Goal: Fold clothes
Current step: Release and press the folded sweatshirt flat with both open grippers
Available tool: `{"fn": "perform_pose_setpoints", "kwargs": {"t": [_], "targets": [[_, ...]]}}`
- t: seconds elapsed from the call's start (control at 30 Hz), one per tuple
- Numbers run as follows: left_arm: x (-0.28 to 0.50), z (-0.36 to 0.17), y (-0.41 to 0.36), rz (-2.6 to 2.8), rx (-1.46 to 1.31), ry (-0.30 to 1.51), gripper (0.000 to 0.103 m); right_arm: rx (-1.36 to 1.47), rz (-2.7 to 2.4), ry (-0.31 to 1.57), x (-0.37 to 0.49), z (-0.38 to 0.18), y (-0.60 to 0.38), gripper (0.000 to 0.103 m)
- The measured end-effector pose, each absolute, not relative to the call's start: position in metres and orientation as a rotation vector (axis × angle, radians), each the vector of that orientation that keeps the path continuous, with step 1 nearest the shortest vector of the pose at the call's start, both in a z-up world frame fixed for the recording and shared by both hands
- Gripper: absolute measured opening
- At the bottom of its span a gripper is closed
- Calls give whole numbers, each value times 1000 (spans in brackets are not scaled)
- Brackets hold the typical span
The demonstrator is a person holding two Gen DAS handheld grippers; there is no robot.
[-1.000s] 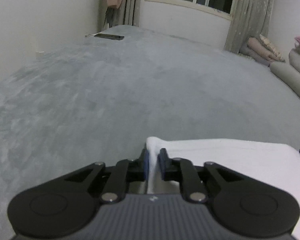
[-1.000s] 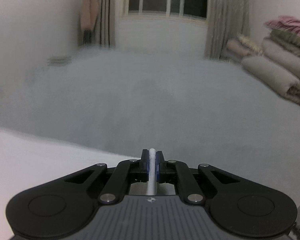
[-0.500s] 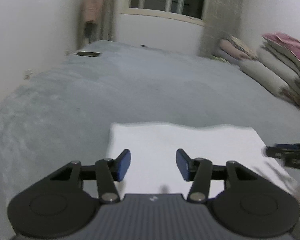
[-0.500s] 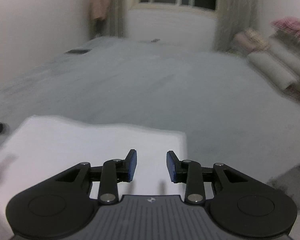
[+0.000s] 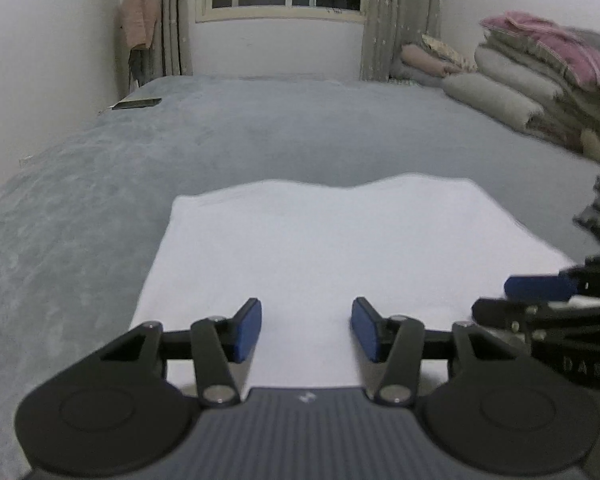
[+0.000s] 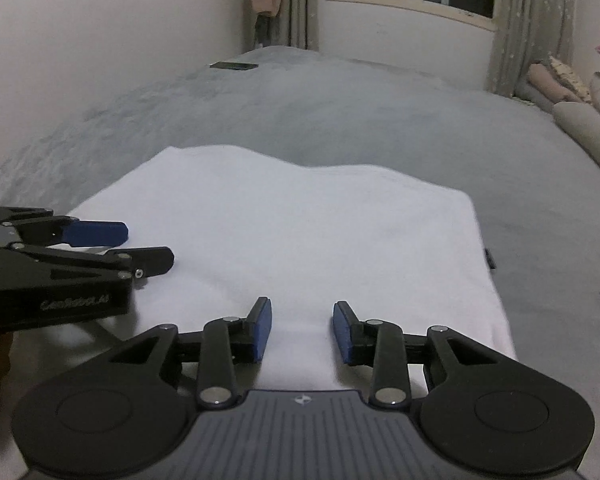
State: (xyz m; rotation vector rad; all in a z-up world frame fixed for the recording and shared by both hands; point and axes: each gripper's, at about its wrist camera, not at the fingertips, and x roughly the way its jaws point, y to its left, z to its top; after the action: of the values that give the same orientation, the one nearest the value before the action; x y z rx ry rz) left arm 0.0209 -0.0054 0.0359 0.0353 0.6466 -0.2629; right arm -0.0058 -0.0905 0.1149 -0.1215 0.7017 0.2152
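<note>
Grey bedspread [image 5: 260, 136] carried the white garment [image 5: 340, 240], folded flat into a rectangle, long axis running left-right across both views. Your left gripper [image 5: 306, 330] and right gripper [image 6: 302, 330] hovered side by side over its near edge, jaws spread wide, holding nothing. Cloth lay straight ahead of and beneath both sets of fingers; neither hand was clearly nearer. Next fold probably needs both near corners.

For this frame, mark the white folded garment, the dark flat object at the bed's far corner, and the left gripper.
white folded garment [image 5: 320, 240], left wrist view, middle of its top surface.
dark flat object [image 5: 137, 103], left wrist view, its middle.
left gripper [image 5: 306, 326], left wrist view, midway between its open fingertips.
</note>
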Motion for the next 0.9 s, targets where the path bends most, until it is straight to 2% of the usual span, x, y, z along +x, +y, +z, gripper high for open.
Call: {"fn": "perform_pose_setpoints", "kwargs": {"t": [0.27, 0.53, 0.9], "targets": [[14, 22, -21, -283, 66, 672, 51, -141, 232, 670, -23, 114, -90, 33], [6, 43, -15, -319, 24, 650, 51, -184, 240, 692, -25, 100, -86, 33], [19, 24, -15, -314, -1, 716, 55, -125, 216, 714, -25, 105, -106, 33]]}}
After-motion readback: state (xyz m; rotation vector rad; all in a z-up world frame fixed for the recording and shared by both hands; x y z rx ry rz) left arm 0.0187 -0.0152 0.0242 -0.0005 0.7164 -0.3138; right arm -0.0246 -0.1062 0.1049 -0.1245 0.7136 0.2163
